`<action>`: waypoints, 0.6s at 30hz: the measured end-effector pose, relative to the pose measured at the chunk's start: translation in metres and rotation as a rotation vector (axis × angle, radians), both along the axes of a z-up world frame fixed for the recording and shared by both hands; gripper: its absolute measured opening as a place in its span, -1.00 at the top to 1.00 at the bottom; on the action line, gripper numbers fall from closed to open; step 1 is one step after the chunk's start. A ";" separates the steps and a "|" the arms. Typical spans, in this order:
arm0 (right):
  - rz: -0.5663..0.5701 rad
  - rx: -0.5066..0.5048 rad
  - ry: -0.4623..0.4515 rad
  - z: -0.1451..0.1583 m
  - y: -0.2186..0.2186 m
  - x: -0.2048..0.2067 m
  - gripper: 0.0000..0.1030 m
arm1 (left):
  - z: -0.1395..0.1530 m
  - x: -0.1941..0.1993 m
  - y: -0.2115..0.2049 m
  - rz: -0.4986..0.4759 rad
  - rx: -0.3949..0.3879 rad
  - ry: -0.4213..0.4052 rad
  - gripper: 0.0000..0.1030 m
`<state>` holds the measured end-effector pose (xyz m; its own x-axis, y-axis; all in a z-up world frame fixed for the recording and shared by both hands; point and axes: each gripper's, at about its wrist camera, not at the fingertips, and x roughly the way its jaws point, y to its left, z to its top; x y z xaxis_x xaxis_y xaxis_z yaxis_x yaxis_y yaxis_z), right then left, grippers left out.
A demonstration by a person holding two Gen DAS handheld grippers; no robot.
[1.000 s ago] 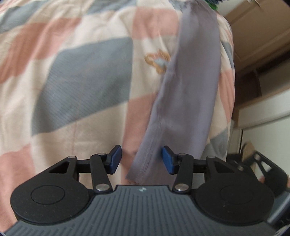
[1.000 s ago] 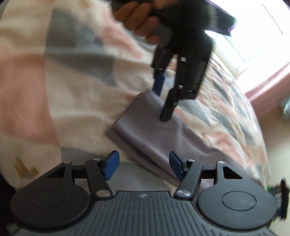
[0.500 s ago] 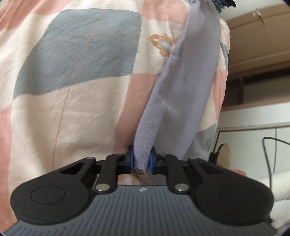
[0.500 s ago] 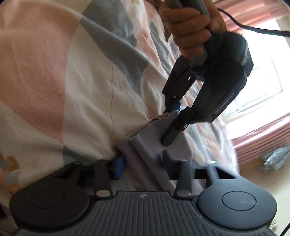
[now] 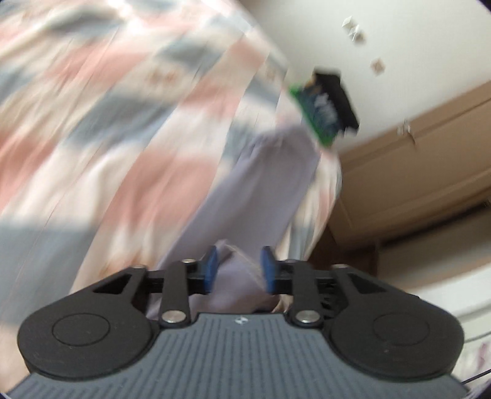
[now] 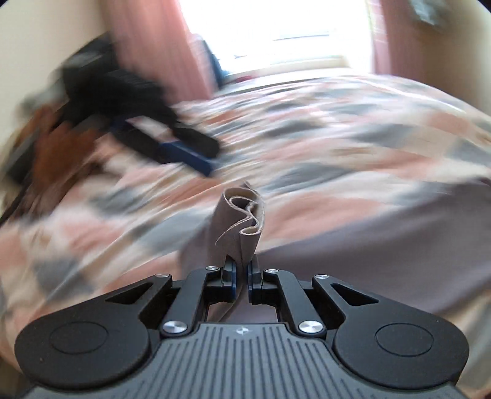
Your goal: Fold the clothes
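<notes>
**Grey garment pinched above a patchwork bed**

While its blue pads press tight on a bunched fold of the grey garment (image 6: 242, 221), the right claw (image 6: 241, 277) holds the cloth upright. Across the checked bedspread (image 6: 337, 129), the left claw (image 5: 237, 267) stands parted, gripping nothing, cloth lying between its pads. Beyond, pink curtains (image 6: 159, 40) frame a bright window (image 6: 291, 27).

Long grey-lilac garment (image 6: 383, 245) across checked bedspread, bunched end pinched upright

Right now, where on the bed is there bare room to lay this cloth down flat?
The checked bedspread is bare between the left tool and the window end. Crowded near the right tool, where the grey garment trails away to its right.
</notes>
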<state>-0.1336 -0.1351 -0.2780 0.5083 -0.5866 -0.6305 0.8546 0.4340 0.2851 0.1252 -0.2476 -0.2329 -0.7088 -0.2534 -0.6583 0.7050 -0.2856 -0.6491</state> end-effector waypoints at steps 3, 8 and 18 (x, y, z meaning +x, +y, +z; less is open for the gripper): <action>-0.075 0.085 -0.030 -0.017 -0.052 -0.090 0.89 | -0.005 -0.064 -0.009 0.072 -0.049 -0.030 0.35; -0.104 0.323 -0.138 -0.078 -0.117 -0.202 0.87 | -0.064 -0.148 -0.007 0.124 0.048 -0.185 0.43; -0.068 0.558 -0.506 -0.122 -0.163 -0.245 0.06 | -0.112 -0.168 0.031 0.232 0.183 -0.290 0.45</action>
<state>-0.3784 -0.2979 -0.3999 0.7888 -0.2895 -0.5423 0.5806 0.0611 0.8119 -0.0425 -0.2167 -0.3449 -0.4249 -0.2448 -0.8715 0.8984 0.0042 -0.4392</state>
